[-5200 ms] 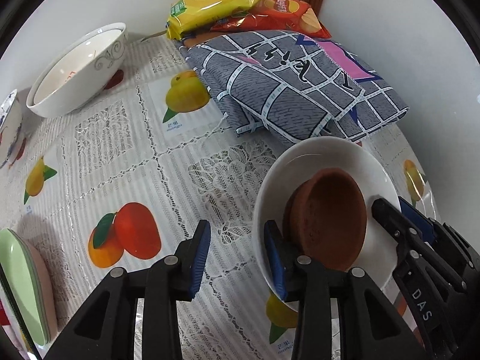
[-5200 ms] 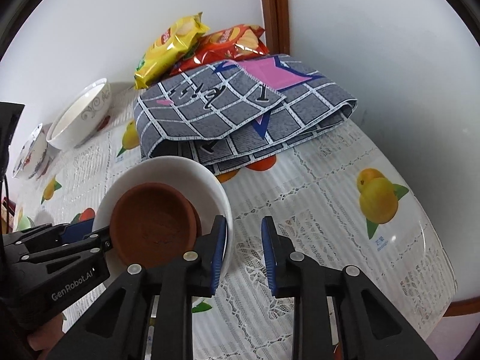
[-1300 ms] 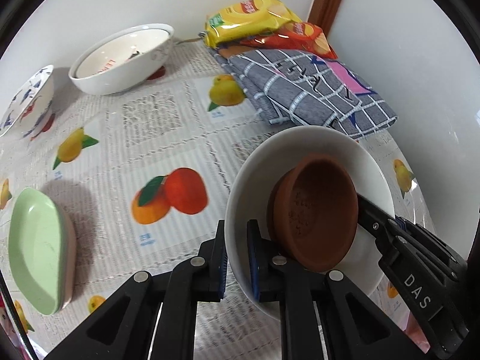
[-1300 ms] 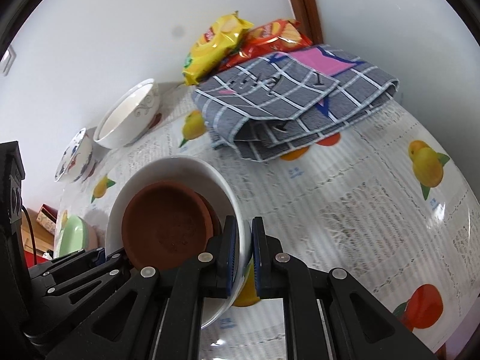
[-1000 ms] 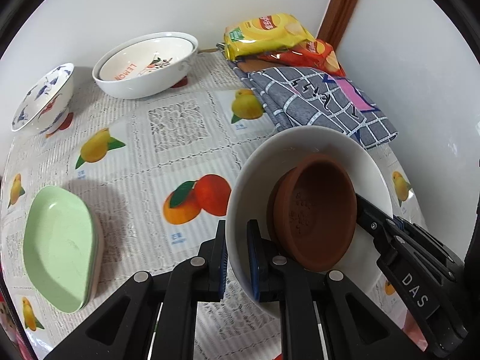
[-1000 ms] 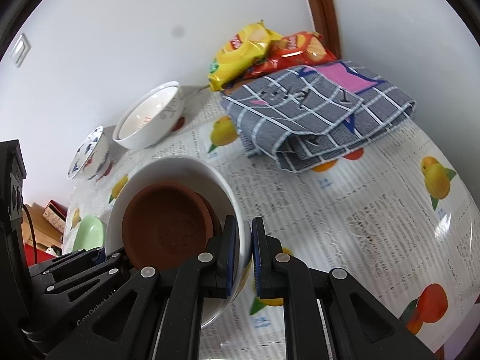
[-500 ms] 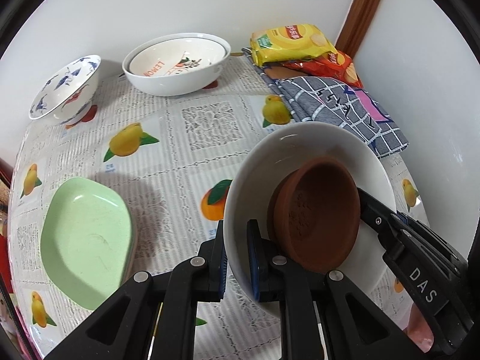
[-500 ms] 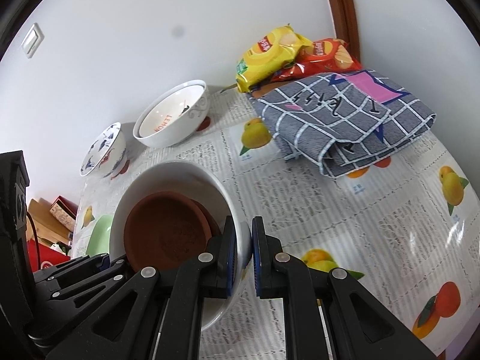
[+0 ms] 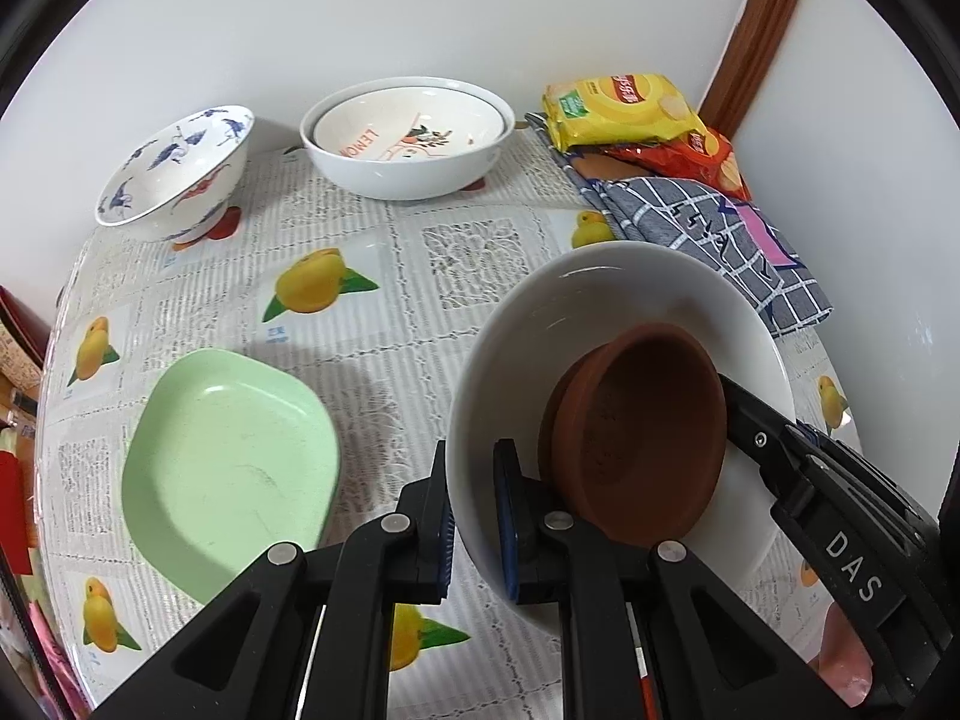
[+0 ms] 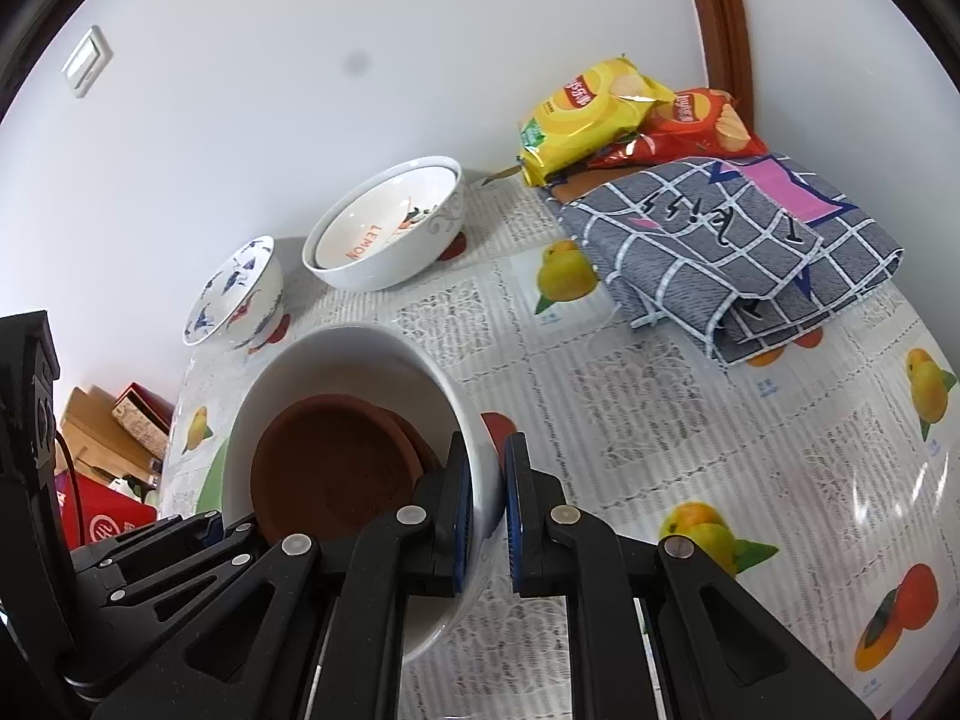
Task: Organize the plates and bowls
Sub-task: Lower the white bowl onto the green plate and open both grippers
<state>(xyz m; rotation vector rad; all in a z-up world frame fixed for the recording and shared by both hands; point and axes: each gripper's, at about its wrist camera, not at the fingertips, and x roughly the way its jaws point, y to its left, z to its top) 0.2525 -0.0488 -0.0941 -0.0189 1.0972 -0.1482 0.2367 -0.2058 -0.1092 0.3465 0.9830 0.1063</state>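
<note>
I keep left gripper (image 9: pixel 471 516) clenched on white bowl (image 9: pixel 612 282) rim; right gripper (image 10: pixel 480 501) grasping opposite rim. Terracotta saucer (image 9: pixel 645 438) inside. Green plate (image 9: pixel 228 468) at nine o'clock.

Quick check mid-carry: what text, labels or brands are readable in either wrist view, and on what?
"LEMON": inside the inner white bowl of the nested pair.
"DAS": right gripper body, left wrist view.
Yellow chip bag and red chip bag: logos too distorted.
Tablecloth captions: too small.

Plain white walls (image 10: pixel 300 90) meeting at far-right corner, brown wooden trim (image 10: pixel 720 18) there. White switch plate (image 10: pixel 87 62) far left. Surface (image 9: pixel 420 312) under fruit-print lace cloth. Cardboard boxes (image 10: pixel 108 426) low at left.
</note>
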